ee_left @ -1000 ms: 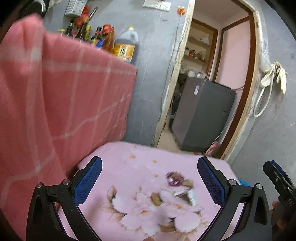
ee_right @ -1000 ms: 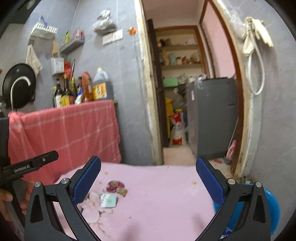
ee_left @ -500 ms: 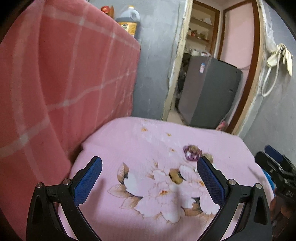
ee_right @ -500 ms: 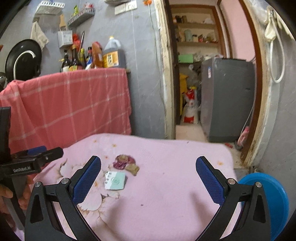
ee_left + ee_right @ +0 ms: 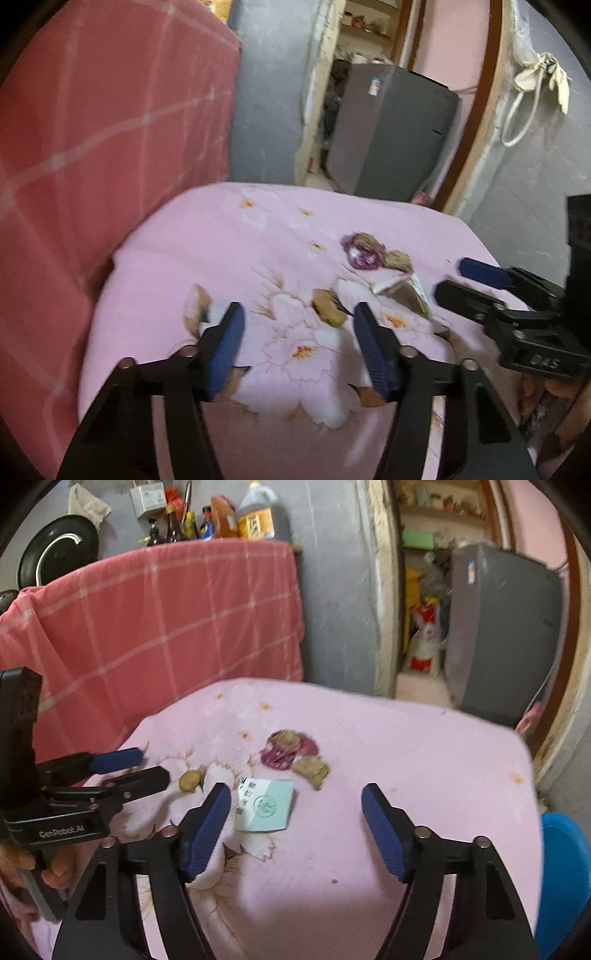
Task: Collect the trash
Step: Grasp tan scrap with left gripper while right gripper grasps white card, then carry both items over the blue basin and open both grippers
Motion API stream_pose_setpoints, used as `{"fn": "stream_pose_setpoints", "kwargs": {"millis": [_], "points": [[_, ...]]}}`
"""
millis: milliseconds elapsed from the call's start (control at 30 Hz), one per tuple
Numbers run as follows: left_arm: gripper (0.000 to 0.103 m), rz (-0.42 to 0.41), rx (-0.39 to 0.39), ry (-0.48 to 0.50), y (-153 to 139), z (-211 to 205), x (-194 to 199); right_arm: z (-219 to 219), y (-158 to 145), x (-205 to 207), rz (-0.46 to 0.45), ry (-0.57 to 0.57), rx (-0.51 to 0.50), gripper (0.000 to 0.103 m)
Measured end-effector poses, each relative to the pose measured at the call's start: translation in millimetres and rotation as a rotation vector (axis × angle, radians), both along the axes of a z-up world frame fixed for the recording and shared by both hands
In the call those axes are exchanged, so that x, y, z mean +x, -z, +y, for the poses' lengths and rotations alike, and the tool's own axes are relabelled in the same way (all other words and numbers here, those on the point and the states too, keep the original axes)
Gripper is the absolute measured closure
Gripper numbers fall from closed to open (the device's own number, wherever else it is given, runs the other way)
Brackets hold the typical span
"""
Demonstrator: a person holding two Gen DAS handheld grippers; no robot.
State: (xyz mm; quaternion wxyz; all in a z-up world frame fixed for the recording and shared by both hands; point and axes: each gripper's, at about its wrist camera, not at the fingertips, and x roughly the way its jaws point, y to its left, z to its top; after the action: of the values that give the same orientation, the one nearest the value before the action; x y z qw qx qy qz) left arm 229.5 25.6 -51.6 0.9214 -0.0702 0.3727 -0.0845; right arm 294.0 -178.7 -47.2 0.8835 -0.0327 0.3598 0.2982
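We see a desk covered with a pink flowered cloth, and a small cluster of trash near its middle. The cluster holds a flat pale-green and white paper packet, a crumpled purple wrapper behind it, a brown scrap touching that wrapper's right side, and a yellowish brown lump to the packet's left.

The right gripper points down at the desk with the packet ahead of it, just inside its left finger. Its jaws have just been closing but stand apart, with nothing pressed between them. The packet lies flat, its long edge running roughly across the gap, so we judge it the nearest piece for this hand.

The left gripper hangs low over the printed flowers. Its jaws have also just been narrowing, and they hold nothing. In its view the brown lump sits just ahead, close to the right finger, so we judge this the left hand's likeliest target.

The two grippers are close, their tips near each other over the cluster. A red checked cloth hangs along the desk's left side. A blue bin stands off the desk's right edge, where there is open room.
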Motion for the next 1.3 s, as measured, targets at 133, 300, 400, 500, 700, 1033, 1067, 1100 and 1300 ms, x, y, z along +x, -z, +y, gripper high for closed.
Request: {"fn": "stream_pose_setpoints", "kwargs": {"millis": [133,300,400,500,700,1033,1067,1100,1300], "points": [[0.067,0.034,-0.007,0.047,1.7,-4.9,6.9,6.9,6.3,3.8,0.043,-0.028,-0.011,0.042],[0.071,0.048,-0.01,0.08,1.1,-11.3,14.5,14.7,10.9,6.2,0.074,-0.061,-0.027,0.048],[0.077,0.079,0.0,0.083,5.1,-14.0,21.6,16.3,13.3,9.6,0.097,-0.07,-0.023,0.053],[0.081,0.102,-0.002,0.08,8.6,-14.5,27.6,16.6,15.0,13.0,0.118,-0.077,-0.012,0.055],[0.086,0.124,0.044,0.085,10.1,-20.6,31.2,20.2,17.2,14.8,0.137,-0.099,-0.017,0.069],[0.09,0.091,0.03,0.059,7.4,-23.6,20.5,14.6,10.3,3.9,0.072,-0.075,-0.004,0.071],[0.091,0.083,0.029,0.06,6.1,-24.9,18.1,12.7,8.4,1.5,0.057,-0.07,0.001,0.071],[0.091,0.075,0.032,0.061,4.5,-26.4,15.9,10.5,6.0,-1.8,0.04,-0.064,0.008,0.071],[0.094,-0.009,0.068,0.068,-11.6,-36.8,2.2,-6.4,-6.7,-16.0,-0.043,-0.02,0.051,0.071]]}}
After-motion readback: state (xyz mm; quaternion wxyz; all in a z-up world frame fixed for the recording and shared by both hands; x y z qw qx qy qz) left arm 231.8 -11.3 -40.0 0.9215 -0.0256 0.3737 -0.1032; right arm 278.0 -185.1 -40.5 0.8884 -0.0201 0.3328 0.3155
